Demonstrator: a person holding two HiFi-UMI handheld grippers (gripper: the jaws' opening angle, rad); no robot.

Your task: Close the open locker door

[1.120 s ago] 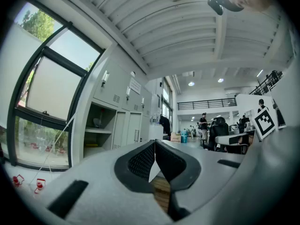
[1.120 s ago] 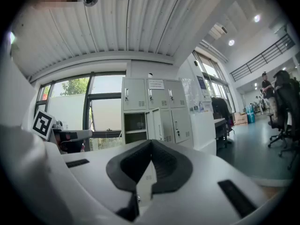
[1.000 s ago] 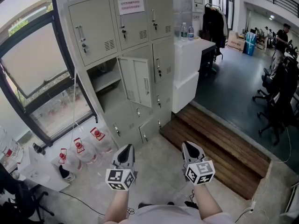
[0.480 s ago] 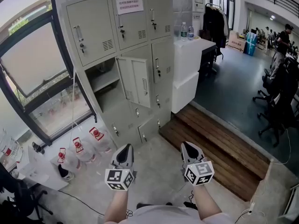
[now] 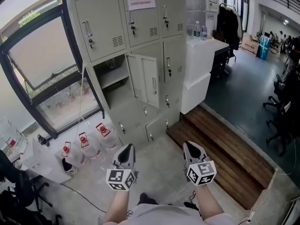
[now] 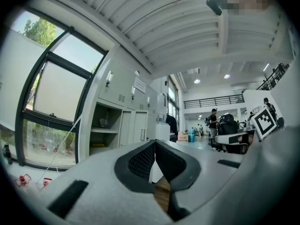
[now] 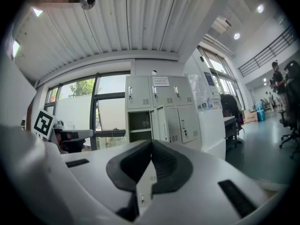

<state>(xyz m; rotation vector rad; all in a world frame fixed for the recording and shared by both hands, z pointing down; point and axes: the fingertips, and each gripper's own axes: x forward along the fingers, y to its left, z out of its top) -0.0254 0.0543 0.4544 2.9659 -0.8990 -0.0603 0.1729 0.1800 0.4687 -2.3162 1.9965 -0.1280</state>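
Grey lockers, concrete floor, perhaps water jugs

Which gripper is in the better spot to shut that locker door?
Probably the left gripper: in the head view it sits more nearly below the open locker door, while the right gripper is farther aside. Both are shut, empty.

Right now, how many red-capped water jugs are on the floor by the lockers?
3, in a row on the floor under the window: left jug farthest from the lockers, middle jug, right jug beside the lockers. None looks hidden.
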